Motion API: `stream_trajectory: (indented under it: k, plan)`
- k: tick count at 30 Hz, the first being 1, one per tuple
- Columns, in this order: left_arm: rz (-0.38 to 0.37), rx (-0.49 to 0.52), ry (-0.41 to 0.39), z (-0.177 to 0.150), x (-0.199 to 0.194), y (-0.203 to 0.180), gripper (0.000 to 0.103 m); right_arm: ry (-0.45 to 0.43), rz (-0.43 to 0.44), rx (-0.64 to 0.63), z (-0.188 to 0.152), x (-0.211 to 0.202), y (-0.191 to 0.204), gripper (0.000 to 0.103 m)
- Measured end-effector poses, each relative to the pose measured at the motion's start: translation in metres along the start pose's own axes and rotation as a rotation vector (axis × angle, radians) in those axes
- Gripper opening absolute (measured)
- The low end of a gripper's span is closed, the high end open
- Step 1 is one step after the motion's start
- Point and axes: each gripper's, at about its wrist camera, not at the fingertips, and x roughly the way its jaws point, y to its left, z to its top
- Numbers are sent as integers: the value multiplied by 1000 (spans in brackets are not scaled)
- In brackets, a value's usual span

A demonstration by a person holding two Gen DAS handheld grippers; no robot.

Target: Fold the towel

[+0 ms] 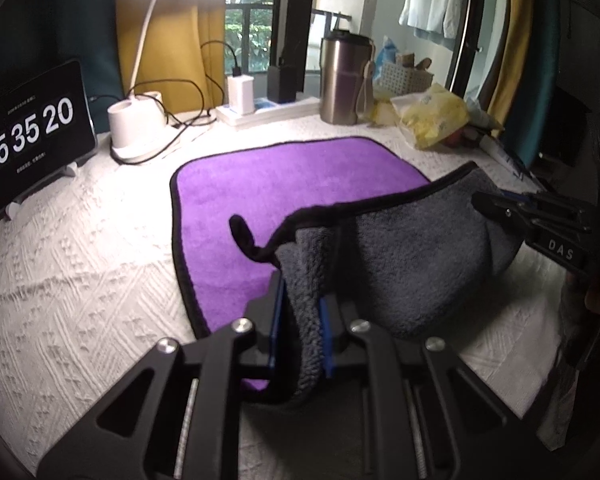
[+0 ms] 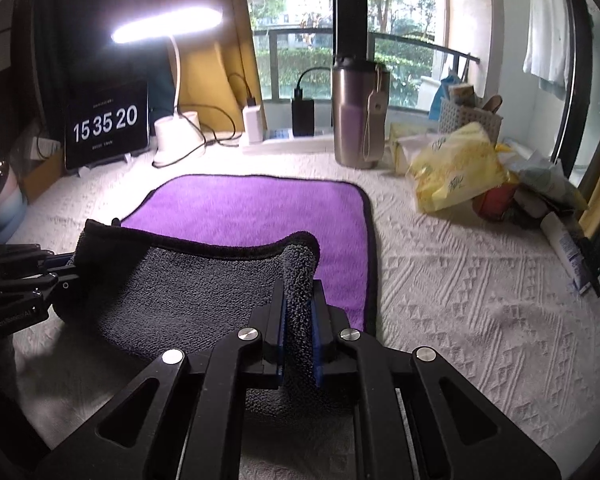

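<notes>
A towel (image 1: 284, 184), purple on top, grey underneath, with a black hem, lies on the white textured cloth. Its near edge is lifted and folded back, grey side (image 1: 412, 256) showing. My left gripper (image 1: 300, 320) is shut on the near left corner of the towel. My right gripper (image 2: 299, 320) is shut on the near right corner. The right gripper shows in the left wrist view (image 1: 500, 210), the left gripper in the right wrist view (image 2: 52, 276). The far half of the towel (image 2: 252, 208) lies flat.
A tablet clock (image 2: 106, 124), a white lamp base (image 2: 176, 138) with cables, a charger block (image 2: 254, 124), a steel tumbler (image 2: 358, 116), a basket (image 2: 468, 118) and yellow bags (image 2: 456, 172) stand along the far and right edges of the table.
</notes>
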Motion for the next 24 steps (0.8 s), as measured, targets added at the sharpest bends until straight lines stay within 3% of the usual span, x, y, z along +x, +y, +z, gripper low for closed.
stream_trajectory:
  k: [24]
  plan:
    - [11,-24,-194,52,-4,19,16,-137,-157,-27,52,7,9,11]
